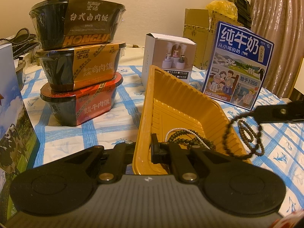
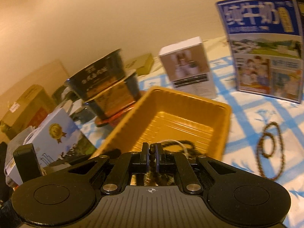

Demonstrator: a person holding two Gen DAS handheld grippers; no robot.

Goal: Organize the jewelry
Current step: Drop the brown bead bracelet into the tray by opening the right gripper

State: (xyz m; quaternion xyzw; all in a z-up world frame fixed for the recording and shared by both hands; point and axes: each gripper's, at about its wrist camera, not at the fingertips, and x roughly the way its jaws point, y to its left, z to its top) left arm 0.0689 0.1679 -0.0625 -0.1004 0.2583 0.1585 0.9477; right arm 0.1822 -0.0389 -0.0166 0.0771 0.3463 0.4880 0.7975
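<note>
A yellow plastic tray (image 1: 190, 102) sits on the blue-checked cloth; it also shows in the right wrist view (image 2: 171, 104). My left gripper (image 1: 140, 148) is shut on the tray's near rim. Inside lie a dark bead necklace (image 1: 182, 138) and a pearl strand (image 1: 191, 134). My right gripper (image 2: 151, 150) is shut on a dark bead string (image 1: 245, 133) that hangs beside the tray's right edge. Another dark bead loop (image 2: 269, 150) lies on the cloth to the right of the tray.
Three stacked instant-rice bowls (image 1: 79, 64) stand left of the tray. A small white humidifier box (image 1: 167, 57) and a blue milk carton box (image 1: 239, 64) stand behind it. Another printed box (image 1: 13, 114) stands at the near left. Cardboard boxes line the wall.
</note>
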